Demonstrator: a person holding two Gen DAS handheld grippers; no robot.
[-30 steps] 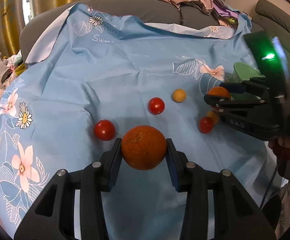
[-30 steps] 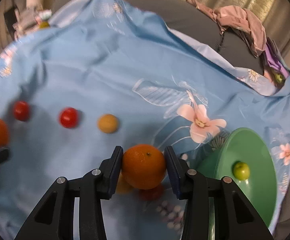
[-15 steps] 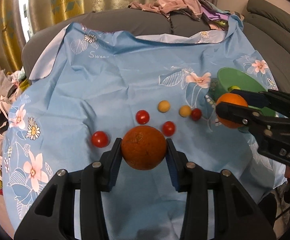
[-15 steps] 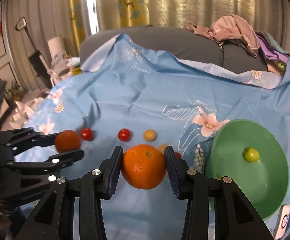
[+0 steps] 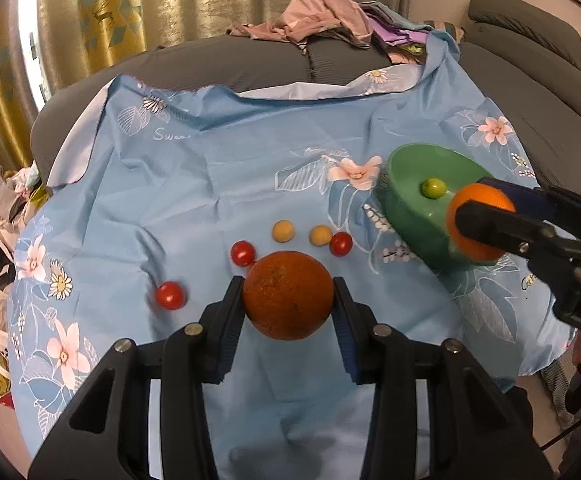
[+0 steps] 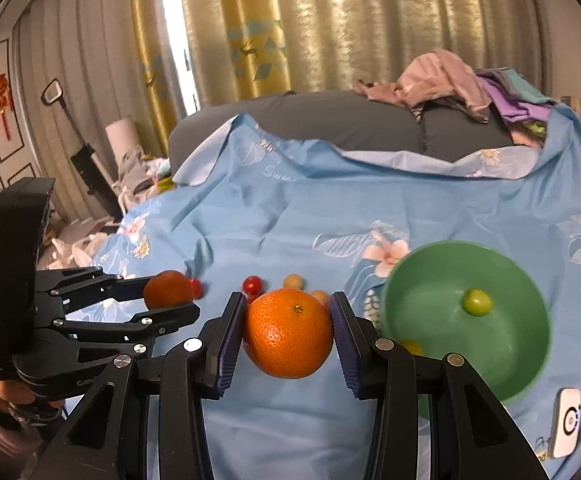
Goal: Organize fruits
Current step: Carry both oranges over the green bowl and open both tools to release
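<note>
A dark orange point(image 5: 288, 294) is clamped between the pads of the left gripper point(image 5: 288, 300), held up off the blue floral cloth point(image 5: 210, 184). A brighter orange point(image 6: 288, 332) is pinched the same way in the right gripper point(image 6: 288, 334), just beside the green bowl point(image 6: 430, 280). 1 small green fruit point(image 6: 477, 301) is sat inside that bowl. 3 red tomatoes point(image 5: 243, 253) and 2 yellowish fruits point(image 5: 282, 231) are left lying on the cloth.

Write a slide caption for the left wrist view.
Left gripper clamps a dark orange above loose small fruits; right gripper carries another orange beside the green bowl.
</note>
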